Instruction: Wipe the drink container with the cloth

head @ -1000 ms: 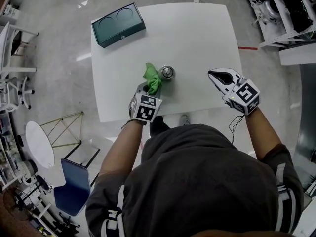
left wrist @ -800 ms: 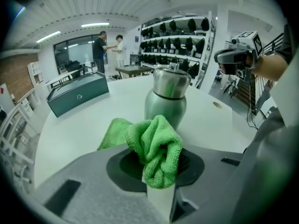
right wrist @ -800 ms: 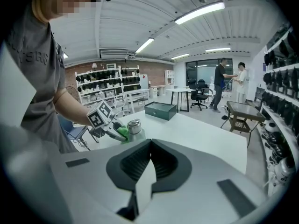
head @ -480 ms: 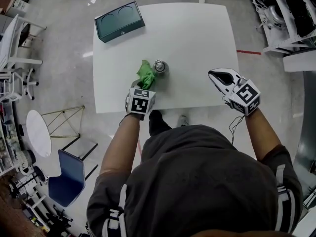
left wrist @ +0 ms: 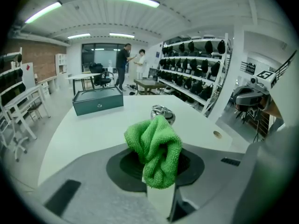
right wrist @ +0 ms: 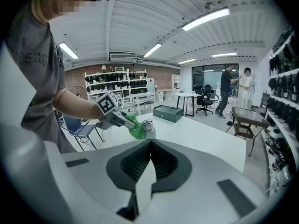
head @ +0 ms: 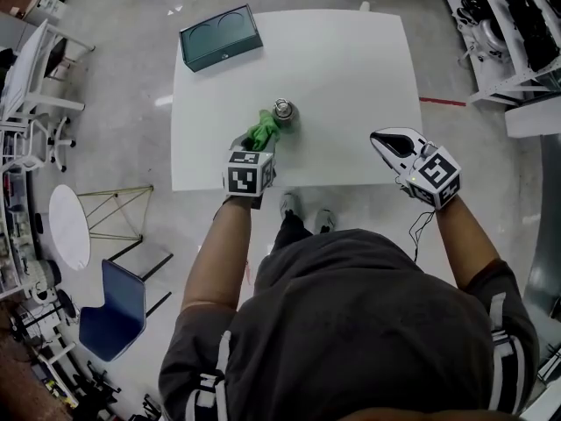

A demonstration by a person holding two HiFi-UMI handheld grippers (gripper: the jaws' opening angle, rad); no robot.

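A white table (head: 351, 68) is seen from above, with the person standing at its near edge. At the far left corner sits a dark teal box (head: 220, 37), well apart from the work and seemingly not part of it.

Left of centre, the left gripper (head: 255, 150) reaches forward over the near part of the table. Its jaws are clamped on a bunched green cloth (head: 262, 131), which bulges out past the tips. In the left gripper view the cloth (left wrist: 156, 150) fills the space at the jaws of the left gripper (left wrist: 160, 195), with a wad standing free at the front – likely so that soft fabric, not hard jaw, meets the container. The left forearm stretches straight out from the body, with the gripper aimed forward and slightly right.

Just beyond the cloth stands the drink container (head: 283, 110) – small, metallic, upright, near the middle of the table. The cloth appears to press against its near left side; the right gripper view shows the green wad (right wrist: 135, 128) against the container's (right wrist: 148, 128) wall below the lid. The wipe looks under way, with the far side not yet reached.

At the right, the right gripper (head: 383, 138) is held above the table near the front right corner, well apart from the container. Its jaws are closed together with nothing between them (right wrist: 140, 183). The right elbow is bent and the gripper points forward and left. Nothing steadies the container, so a hard push could tip it.
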